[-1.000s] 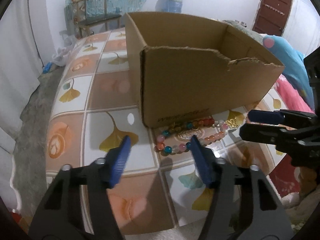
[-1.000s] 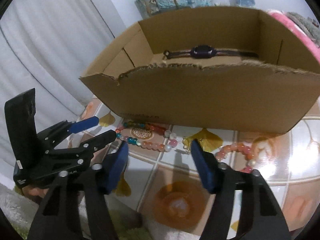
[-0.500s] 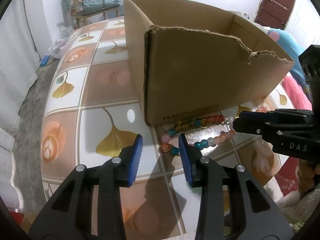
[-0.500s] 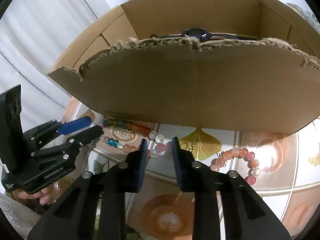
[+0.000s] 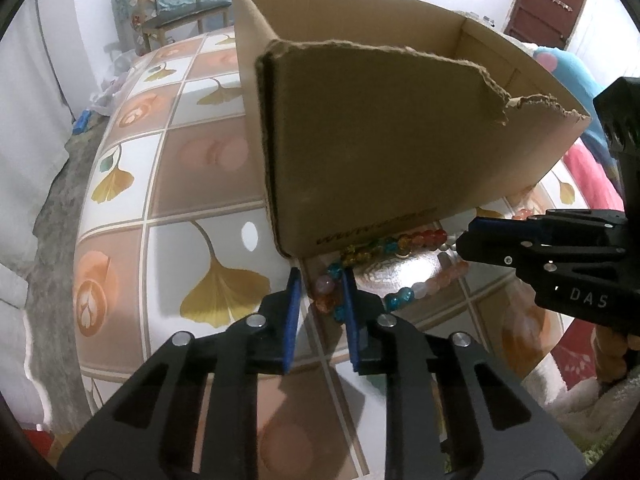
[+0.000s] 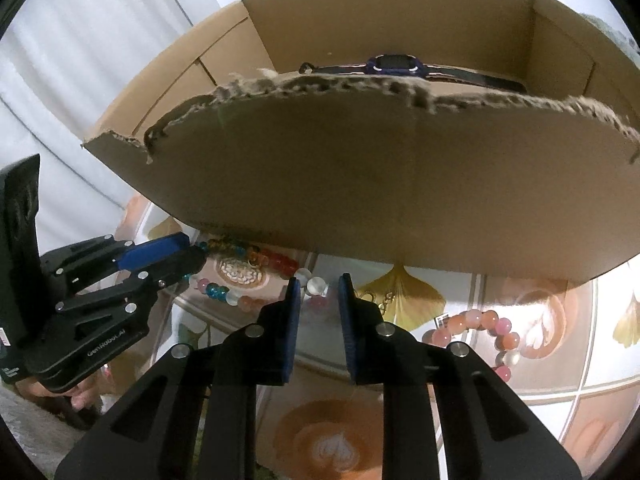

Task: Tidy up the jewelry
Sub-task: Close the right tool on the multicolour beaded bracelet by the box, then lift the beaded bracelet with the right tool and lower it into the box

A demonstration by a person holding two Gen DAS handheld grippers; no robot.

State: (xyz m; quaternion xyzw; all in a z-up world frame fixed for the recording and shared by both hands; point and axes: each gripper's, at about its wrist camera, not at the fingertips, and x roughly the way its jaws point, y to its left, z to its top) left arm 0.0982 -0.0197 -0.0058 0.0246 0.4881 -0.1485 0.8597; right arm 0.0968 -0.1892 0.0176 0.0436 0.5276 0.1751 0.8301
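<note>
A multicoloured bead necklace [image 5: 400, 242] [image 6: 276, 258] lies on the tiled table against the front wall of a cardboard box [image 5: 400, 140] [image 6: 360, 184]. My left gripper [image 5: 320, 278] [image 6: 192, 254] stands over the necklace's left end. Its jaws are closing, with pink and orange beads between them and a gap still showing beside the left pad. My right gripper [image 6: 317, 282] [image 5: 462, 240] is at the necklace's right part, jaws closing, with white beads pinched between the pads. A dark wristwatch [image 6: 394, 65] lies inside the box.
A pink bead bracelet [image 6: 484, 322] and a small gold chain [image 6: 380, 300] lie right of my right gripper. The table [image 5: 192, 184] drops off at the left and near edges. A wooden chair [image 5: 176, 8] stands behind; pink and blue fabric [image 5: 576, 80] lies to the right.
Both grippers' jaws have narrowed from wide apart to a bead's width. Both have come closer to the necklace and the box front, which now fills more of each view.
</note>
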